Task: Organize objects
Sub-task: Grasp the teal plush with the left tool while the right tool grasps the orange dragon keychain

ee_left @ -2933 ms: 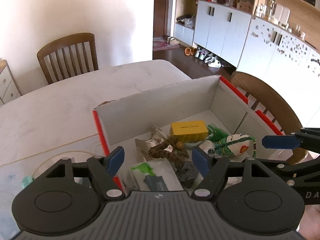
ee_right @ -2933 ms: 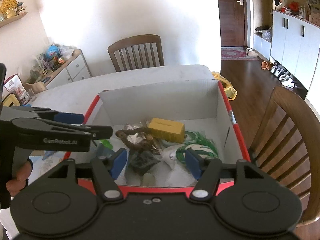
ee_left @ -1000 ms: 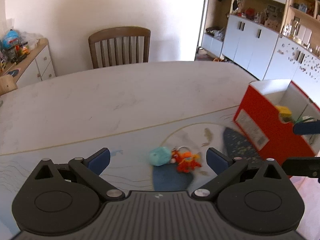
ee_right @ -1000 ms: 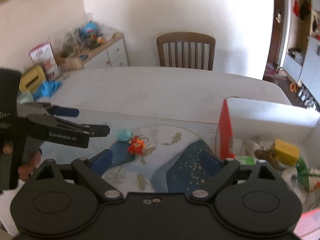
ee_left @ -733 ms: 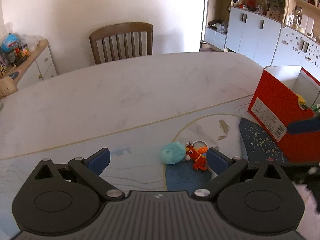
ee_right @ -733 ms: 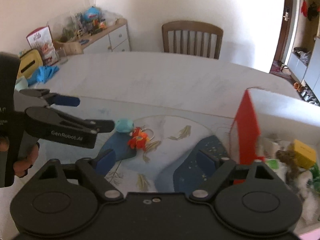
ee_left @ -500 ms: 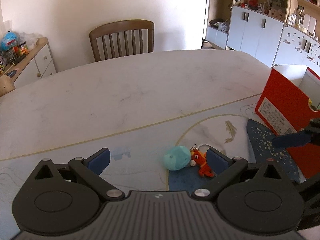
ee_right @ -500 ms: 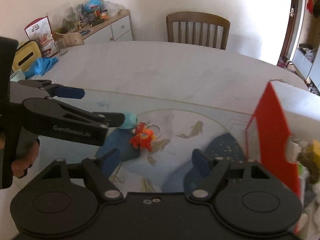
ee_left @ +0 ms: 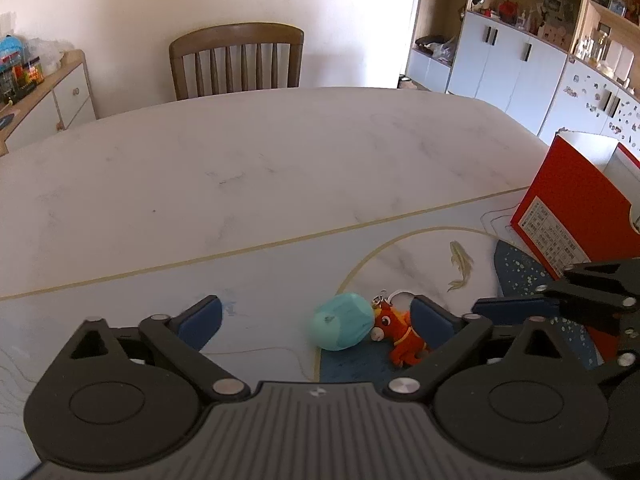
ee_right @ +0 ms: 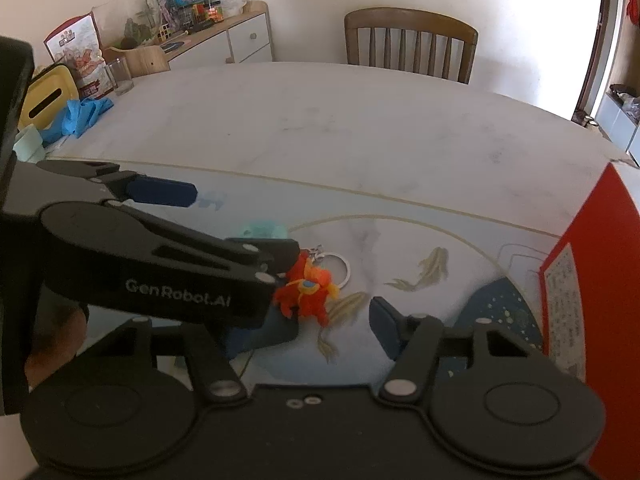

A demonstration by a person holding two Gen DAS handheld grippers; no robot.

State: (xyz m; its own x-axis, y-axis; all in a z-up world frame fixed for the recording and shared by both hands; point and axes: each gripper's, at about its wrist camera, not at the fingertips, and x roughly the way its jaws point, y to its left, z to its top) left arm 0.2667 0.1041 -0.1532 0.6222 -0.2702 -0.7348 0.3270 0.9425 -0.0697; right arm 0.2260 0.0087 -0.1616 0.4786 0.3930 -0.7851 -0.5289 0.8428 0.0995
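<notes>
Left wrist view: left gripper (ee_left: 316, 318) jaws wide apart, easing inward, nothing clamped; teal soft ball (ee_left: 341, 326) and red plush keychain (ee_left: 400, 334) lie between them on bench (ee_left: 256, 176), touching each other, on patterned mat (ee_left: 280, 272). Right gripper (ee_right: 316, 328) jaws half apart and closing, pads not pressing anything; plush keychain just ahead. Red box (ee_left: 576, 216) stands at right, well apart from toys. Wooden chair (ee_left: 236, 60) behind bench.

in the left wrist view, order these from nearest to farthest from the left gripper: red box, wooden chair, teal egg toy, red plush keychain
1. teal egg toy and red plush keychain, touching on the mat between the left gripper fingers; too close to call.
2. red box, right side of the table.
3. wooden chair, beyond the far edge.
</notes>
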